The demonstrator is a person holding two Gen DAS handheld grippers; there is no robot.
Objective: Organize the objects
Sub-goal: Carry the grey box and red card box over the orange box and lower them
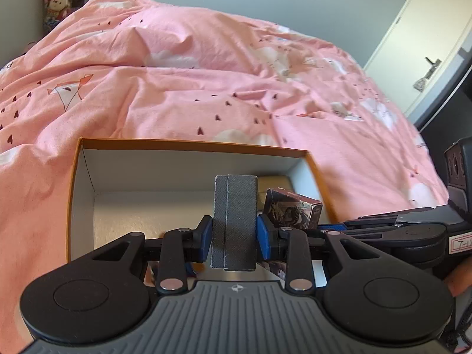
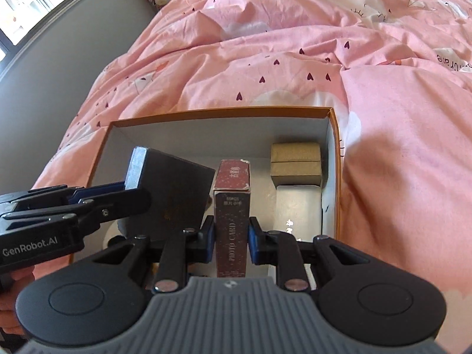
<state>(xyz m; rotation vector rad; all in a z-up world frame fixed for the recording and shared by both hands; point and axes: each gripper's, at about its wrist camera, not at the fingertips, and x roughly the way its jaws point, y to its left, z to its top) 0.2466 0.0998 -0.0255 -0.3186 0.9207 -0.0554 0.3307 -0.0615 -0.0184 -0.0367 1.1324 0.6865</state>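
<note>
Left wrist view: rumpled pink duvet (image 1: 206,67) beyond the left gripper (image 1: 234,233); orange-rimmed cardboard box (image 1: 191,144), white inside, directly beneath. Left gripper is clamped on a dark grey textured slab (image 1: 234,221). Right gripper (image 2: 231,237) is clamped on a maroon photo card box (image 2: 231,221), over the same box. Ahead-right of it: kraft carton (image 2: 296,162) and white flat box (image 2: 299,206) inside.

Left wrist camera rides behind own fingers, angled down over near edge of orange-rimmed box (image 1: 188,144), close. Right wrist camera sits just to its right, same downward tilt. Both share box (image 2: 224,112), pink duvet (image 1: 183,82) beyond, each other's gripper at frame edge.
</note>
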